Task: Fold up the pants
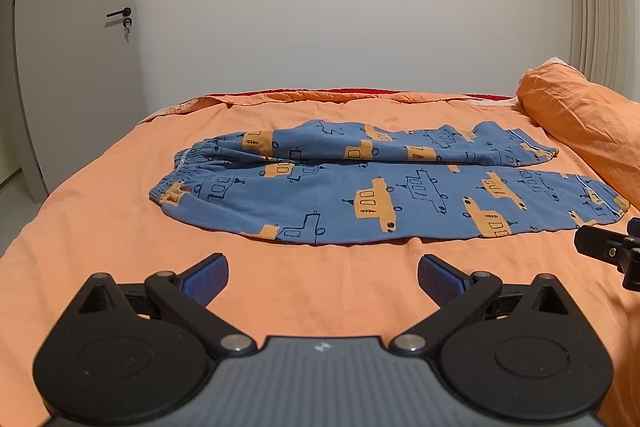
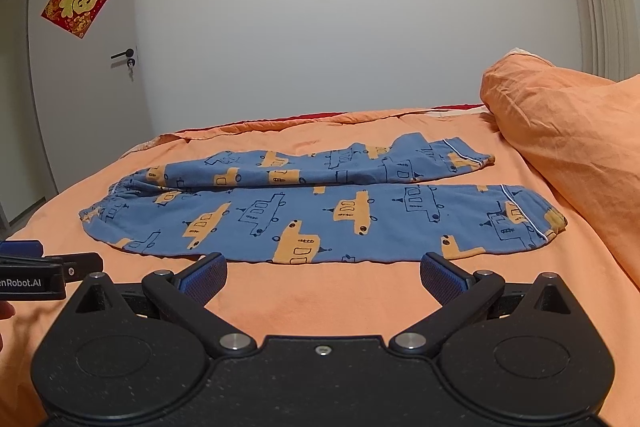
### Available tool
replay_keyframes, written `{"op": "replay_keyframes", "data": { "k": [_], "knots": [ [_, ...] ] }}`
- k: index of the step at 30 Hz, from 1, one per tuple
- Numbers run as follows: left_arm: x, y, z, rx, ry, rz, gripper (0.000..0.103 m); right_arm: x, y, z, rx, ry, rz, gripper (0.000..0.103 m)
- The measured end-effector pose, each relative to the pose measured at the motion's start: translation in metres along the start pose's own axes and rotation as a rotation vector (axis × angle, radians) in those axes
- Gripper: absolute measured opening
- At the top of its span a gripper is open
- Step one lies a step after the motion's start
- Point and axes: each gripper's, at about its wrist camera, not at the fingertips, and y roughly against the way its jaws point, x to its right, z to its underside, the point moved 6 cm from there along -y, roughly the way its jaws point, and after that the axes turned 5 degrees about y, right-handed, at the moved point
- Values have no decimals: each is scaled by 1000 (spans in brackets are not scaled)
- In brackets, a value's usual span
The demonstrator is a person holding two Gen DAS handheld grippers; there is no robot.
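Jaws stand spread wide and empty on both tools: left gripper and right gripper, each low in its frame above the orange bedspread. One pair of blue pants lies flat mid-frame, two legs side by side. One pillow sits right; one door upper left.

One pants, one pillow, two hand-held grippers.

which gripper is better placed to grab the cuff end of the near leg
Right, probably. The right gripper sits open just short of the pants, with the near cuff on its side. The left gripper, also open, faces the waistband end.
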Motion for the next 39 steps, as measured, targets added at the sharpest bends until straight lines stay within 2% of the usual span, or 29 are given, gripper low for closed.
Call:
{"op": "replay_keyframes", "data": {
  "k": [39],
  "knots": [
    [2, -3, 3, -19, -14, -6, 103, 1, -2, 1, -14, -4, 3, 103]
  ]
}}
